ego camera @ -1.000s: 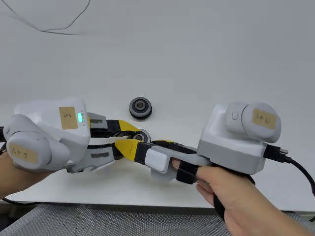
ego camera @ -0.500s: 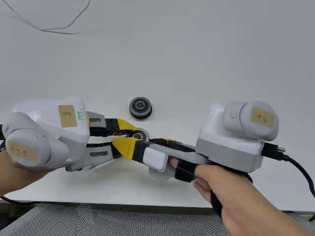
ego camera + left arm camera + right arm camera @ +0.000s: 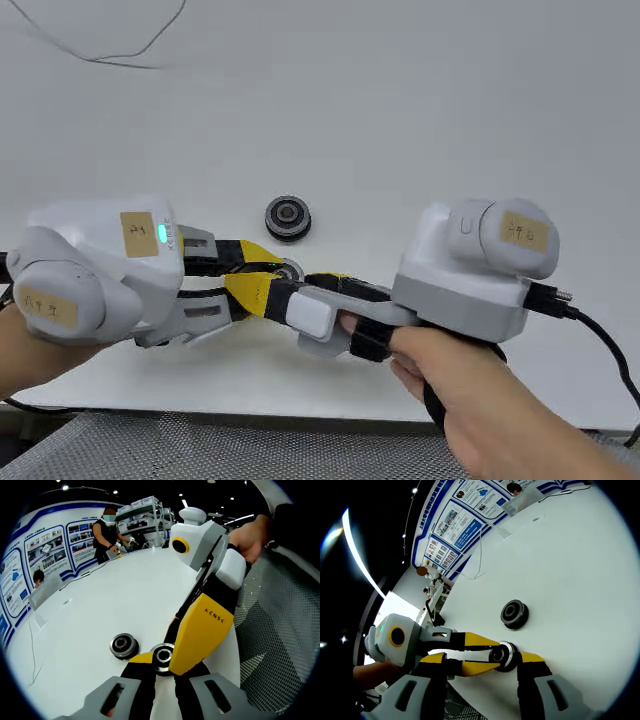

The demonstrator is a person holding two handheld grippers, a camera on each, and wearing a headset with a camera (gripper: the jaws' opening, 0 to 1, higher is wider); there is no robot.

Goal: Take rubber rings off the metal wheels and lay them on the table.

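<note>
The left gripper (image 3: pixel 272 265) and right gripper (image 3: pixel 507 660) both clamp the near wheel (image 3: pixel 164 656) over the table (image 3: pixel 400 120). An uneven pull could twist it loose, or let its rubber ring snap back. Two grippers, two wheels: the far wheel (image 3: pixel 287 216) lies beyond, apparently ringed too.

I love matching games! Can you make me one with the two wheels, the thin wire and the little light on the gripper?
Things:
A. nearer wheel
B. farther wheel
C. thin wire
D. small light

Places or colours:
1. glowing green
2. clamped between the left gripper and the right gripper
3. lying alone on the table
4. curving across the table's far side

Pairs: A-2, B-3, C-4, D-1
</note>
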